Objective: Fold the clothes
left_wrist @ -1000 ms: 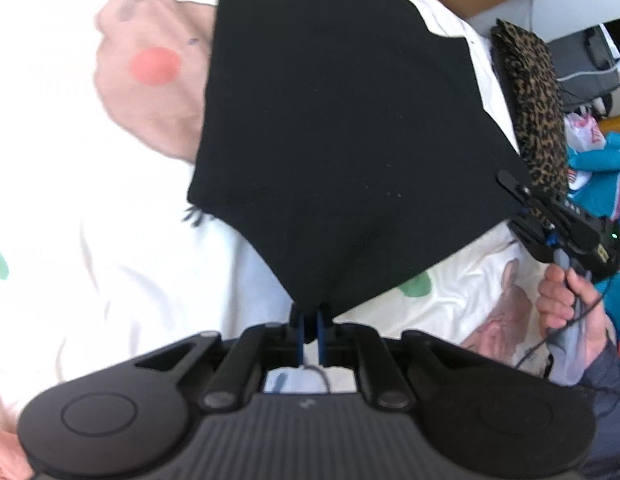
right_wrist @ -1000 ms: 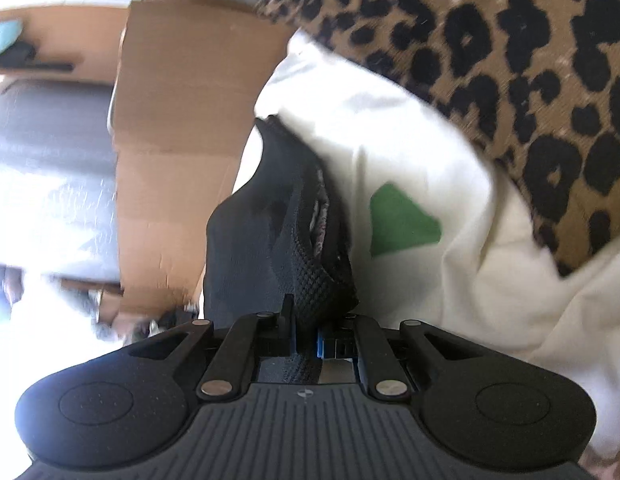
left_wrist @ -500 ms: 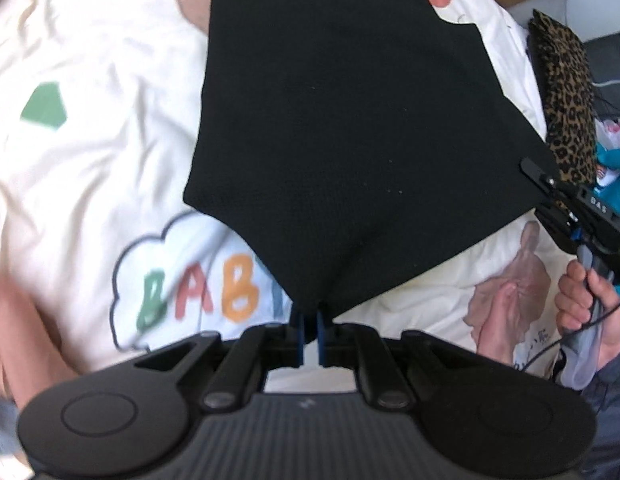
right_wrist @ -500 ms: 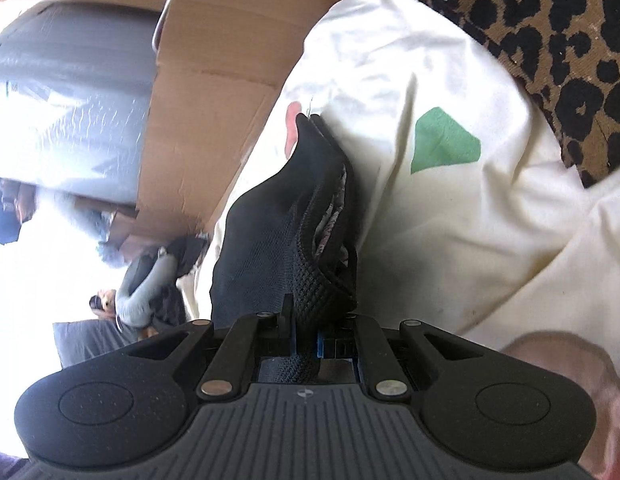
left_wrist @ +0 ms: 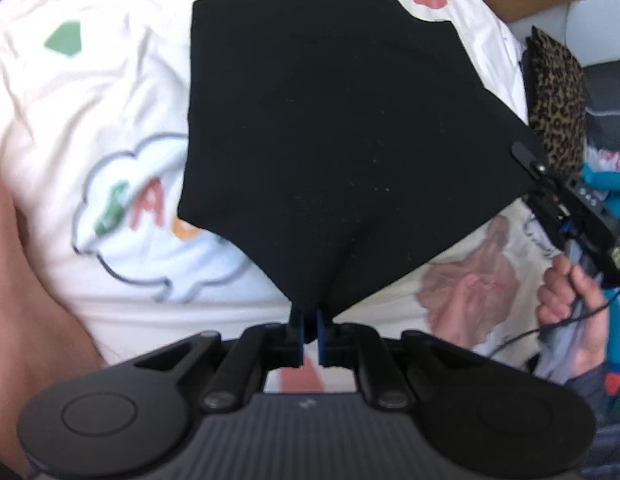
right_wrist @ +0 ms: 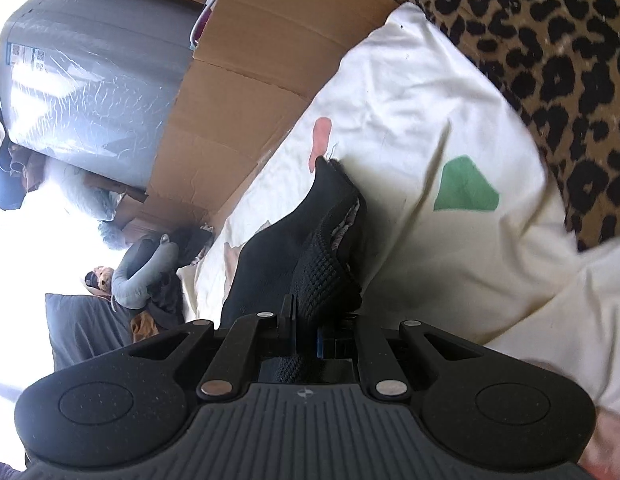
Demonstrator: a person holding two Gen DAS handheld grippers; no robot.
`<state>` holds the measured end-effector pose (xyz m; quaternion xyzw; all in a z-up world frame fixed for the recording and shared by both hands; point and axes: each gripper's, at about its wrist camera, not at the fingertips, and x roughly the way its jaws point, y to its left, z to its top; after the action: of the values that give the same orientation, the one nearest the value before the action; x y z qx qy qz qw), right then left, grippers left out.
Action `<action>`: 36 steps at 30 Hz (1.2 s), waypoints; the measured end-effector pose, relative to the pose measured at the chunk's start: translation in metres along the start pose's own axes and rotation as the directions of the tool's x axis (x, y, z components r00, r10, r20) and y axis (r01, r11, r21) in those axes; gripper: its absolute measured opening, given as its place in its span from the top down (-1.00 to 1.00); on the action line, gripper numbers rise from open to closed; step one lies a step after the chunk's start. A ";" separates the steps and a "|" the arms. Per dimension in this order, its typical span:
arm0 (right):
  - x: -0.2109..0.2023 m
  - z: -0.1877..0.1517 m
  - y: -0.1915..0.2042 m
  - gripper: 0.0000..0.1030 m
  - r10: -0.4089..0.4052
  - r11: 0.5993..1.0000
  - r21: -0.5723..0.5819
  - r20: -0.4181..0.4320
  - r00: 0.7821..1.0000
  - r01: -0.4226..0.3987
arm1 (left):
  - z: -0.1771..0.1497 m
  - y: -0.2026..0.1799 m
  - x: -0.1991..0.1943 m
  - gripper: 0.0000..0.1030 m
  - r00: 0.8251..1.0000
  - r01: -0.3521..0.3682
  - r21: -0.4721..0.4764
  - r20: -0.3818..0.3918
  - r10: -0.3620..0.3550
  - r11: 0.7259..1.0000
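Black garment (left_wrist: 341,140), one piece, held stretched above a white printed bedsheet (left_wrist: 90,112) between two grippers. Left gripper (left_wrist: 309,322): jaws nearly closed, pinching the garment's near corner, blue pads either side of the cloth. Right gripper (left_wrist: 549,196) seen at the right edge of the left wrist view, gripping the garment's far right corner; one hand (left_wrist: 573,312) wraps its handle, one cable trails down from it. In the right wrist view the right gripper (right_wrist: 306,328) is clamped tight on a bunched, waffle-textured edge of the same garment (right_wrist: 310,256), the cloth rising from the jaws.

Sheet prints, left wrist view: one green shape (left_wrist: 64,40), one cloud outline with coloured letters (left_wrist: 150,224), three pinkish animal figures partly visible, blurred. One leopard-print fabric item (left_wrist: 557,100) at the sheet's right edge, just beside the garment's right corner. Right wrist view: leopard fabric (right_wrist: 549,64) top right, one cardboard box (right_wrist: 246,92) beside the bed, one grey plastic-wrapped bulky item (right_wrist: 90,68) behind it, one grey neck pillow (right_wrist: 146,272) on the clutter lower left.
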<state>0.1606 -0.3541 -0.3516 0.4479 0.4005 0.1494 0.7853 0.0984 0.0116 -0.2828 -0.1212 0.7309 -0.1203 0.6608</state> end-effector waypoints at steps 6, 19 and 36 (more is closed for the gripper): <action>-0.012 0.021 0.001 0.88 -0.025 0.999 -0.028 0.026 0.999 0.026 | -0.022 -0.023 0.008 0.88 0.999 0.049 -0.033 0.017 -0.049 0.998; -0.011 0.053 0.006 0.88 -0.080 0.994 -0.069 0.058 0.995 0.084 | -0.056 -0.060 0.056 0.88 0.986 0.138 -0.197 0.115 -0.117 0.971; 0.006 0.063 -0.036 0.76 -0.225 0.972 -0.044 0.079 0.971 0.229 | -0.054 -0.077 0.118 0.75 0.994 0.104 -0.168 0.039 -0.099 0.980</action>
<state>0.2075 -0.4075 -0.3668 0.3832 0.4157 0.0525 0.8231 0.0349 -0.0998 -0.3623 -0.2161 0.7211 -0.0893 0.6522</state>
